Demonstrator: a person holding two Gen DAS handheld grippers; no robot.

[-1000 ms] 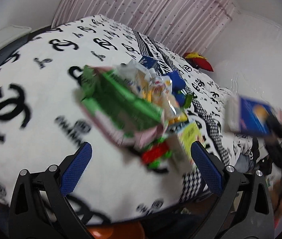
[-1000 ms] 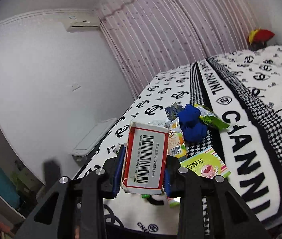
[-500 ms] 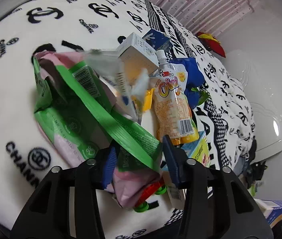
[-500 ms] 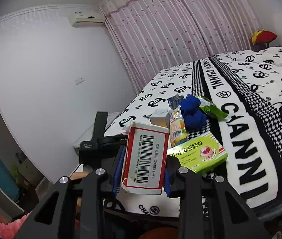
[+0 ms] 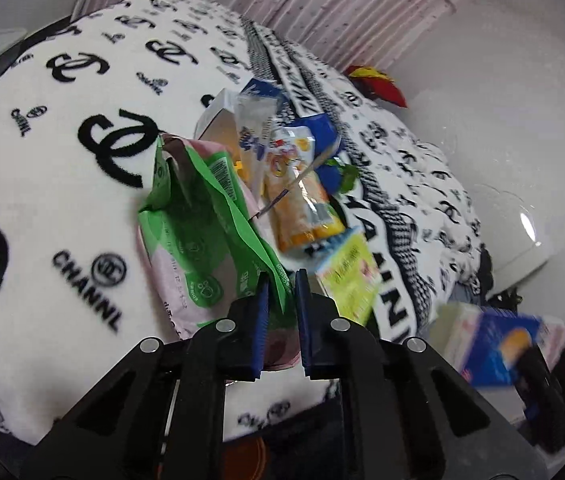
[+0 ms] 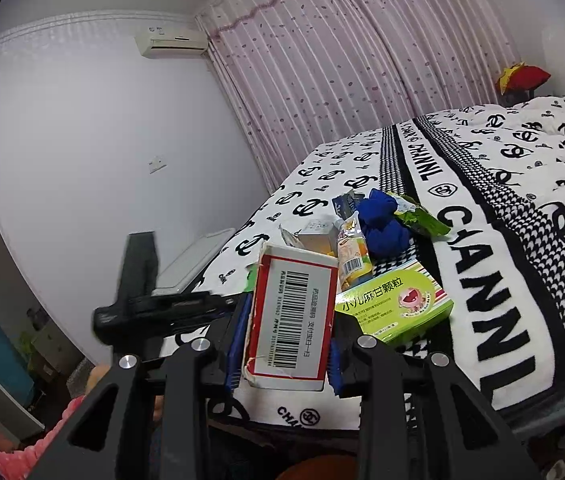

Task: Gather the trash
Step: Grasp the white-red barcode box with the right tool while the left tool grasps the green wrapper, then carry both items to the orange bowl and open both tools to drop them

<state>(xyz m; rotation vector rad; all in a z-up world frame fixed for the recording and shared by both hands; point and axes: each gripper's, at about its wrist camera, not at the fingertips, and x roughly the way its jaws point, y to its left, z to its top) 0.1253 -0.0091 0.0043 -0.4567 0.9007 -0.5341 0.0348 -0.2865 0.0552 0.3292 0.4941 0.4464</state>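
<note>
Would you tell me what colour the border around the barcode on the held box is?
Red, framing a white barcode panel on the box; the right wrist view shows it best.

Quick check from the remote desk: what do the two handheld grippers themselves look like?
Both match: the left gripper and right gripper have matte black angular frames with triangular cut-outs, round silver pivot screws, and ribbed blue pads lining each finger. No cables or markings show.

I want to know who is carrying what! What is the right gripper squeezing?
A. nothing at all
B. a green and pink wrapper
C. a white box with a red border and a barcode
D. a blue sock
C: in the right wrist view the right gripper has its blue pads pressed on both sides of the barcode box, held above the edge of the bed.
</note>
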